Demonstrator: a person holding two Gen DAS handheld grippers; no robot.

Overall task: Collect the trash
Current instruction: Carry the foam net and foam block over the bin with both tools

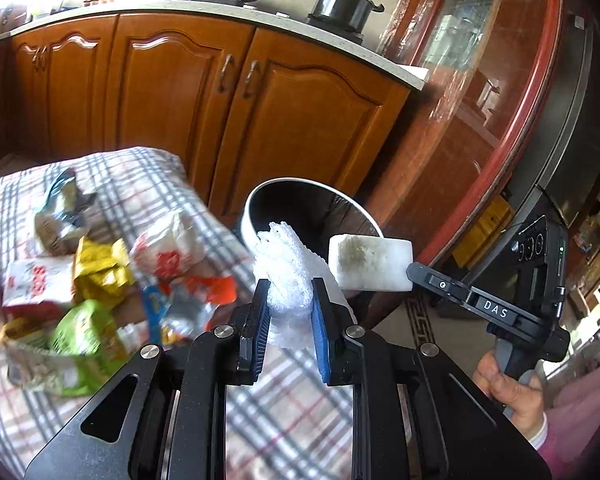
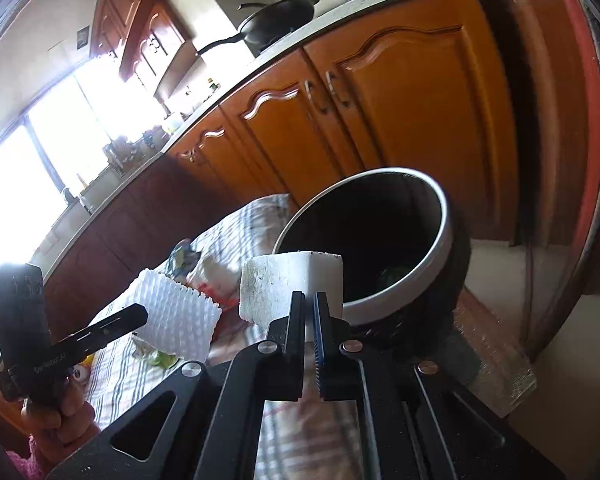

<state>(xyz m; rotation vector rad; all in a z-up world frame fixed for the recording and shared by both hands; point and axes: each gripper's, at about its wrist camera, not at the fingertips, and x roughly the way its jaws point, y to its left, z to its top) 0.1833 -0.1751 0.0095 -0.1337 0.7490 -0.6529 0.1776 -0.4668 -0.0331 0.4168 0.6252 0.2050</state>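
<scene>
Left hand-held gripper: clamped on white bubble wrap, at bin rim | Right hand-held gripper: pinching soiled foam block, just before bin mouth | Advice: carry both over the opening before releasing | Wrappers: on checked cloth beside bin.

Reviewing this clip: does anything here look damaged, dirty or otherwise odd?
Yes. The white foam block in the right tongs has a grimy, speckled stain on one face. The bubble wrap in the left tongs is crumpled. Torn wrappers lie scattered on the checked cloth beside the bin.
</scene>
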